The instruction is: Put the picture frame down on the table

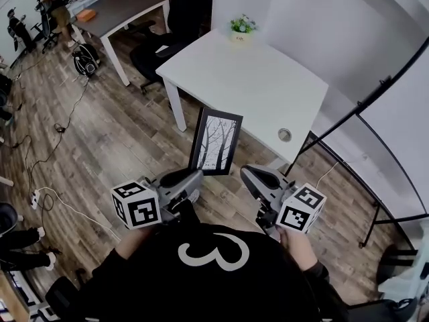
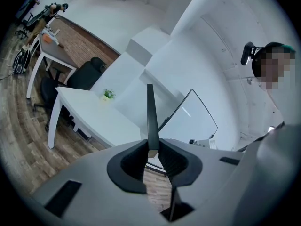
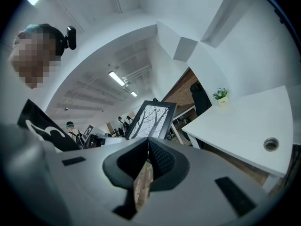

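The picture frame (image 1: 215, 141) is black with a print of bare trees and stands upright in the air over the wood floor, short of the white table (image 1: 261, 86). My left gripper (image 1: 199, 175) is shut on its lower left edge. In the left gripper view the picture frame (image 2: 150, 112) shows edge-on, pinched between the jaws of the left gripper (image 2: 151, 148). My right gripper (image 1: 245, 172) hangs just right of the frame, apart from it. In the right gripper view the right gripper (image 3: 148, 146) has its tips together with nothing between them, and the picture frame (image 3: 153, 119) shows beyond.
A small potted plant (image 1: 242, 27) stands at the table's far edge and a round cable hole (image 1: 285, 135) sits near its front corner. A black office chair (image 1: 157, 49) and a grey desk (image 1: 124, 9) are at the back left. A black-framed panel (image 1: 395, 123) stands to the right.
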Demonstrator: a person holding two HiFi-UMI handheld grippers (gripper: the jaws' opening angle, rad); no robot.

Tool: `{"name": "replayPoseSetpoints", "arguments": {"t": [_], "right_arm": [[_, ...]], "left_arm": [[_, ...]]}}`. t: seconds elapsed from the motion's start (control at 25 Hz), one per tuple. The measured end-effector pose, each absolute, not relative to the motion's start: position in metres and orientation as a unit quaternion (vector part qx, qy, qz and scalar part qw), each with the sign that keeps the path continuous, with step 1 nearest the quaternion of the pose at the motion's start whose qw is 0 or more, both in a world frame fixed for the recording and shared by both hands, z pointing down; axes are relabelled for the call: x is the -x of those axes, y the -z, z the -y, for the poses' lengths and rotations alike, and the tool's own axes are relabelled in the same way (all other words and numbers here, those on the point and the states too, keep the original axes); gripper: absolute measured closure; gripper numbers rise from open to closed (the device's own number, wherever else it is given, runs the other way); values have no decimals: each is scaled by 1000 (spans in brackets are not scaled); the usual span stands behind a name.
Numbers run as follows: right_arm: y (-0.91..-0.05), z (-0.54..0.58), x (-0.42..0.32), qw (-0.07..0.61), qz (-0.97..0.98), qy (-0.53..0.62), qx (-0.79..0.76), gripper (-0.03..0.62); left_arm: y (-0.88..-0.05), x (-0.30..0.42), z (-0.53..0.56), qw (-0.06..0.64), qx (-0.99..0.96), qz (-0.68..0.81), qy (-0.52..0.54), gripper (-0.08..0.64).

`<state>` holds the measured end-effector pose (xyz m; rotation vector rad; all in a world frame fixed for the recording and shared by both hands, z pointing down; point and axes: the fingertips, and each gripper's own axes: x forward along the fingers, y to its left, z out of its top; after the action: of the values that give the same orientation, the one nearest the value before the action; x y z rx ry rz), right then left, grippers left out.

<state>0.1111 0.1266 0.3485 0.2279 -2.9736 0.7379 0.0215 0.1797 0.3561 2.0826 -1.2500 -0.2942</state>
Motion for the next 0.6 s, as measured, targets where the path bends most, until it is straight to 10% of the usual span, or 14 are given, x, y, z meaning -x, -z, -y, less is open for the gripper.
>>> {"name": "replayPoseSetpoints", "arguments": {"t": [0.6], "right_arm": [[-351,-12,-10,32,952,-259,-159,569]], "left_arm": [[-351,95,-48,359,-829,419,89,480]]}}
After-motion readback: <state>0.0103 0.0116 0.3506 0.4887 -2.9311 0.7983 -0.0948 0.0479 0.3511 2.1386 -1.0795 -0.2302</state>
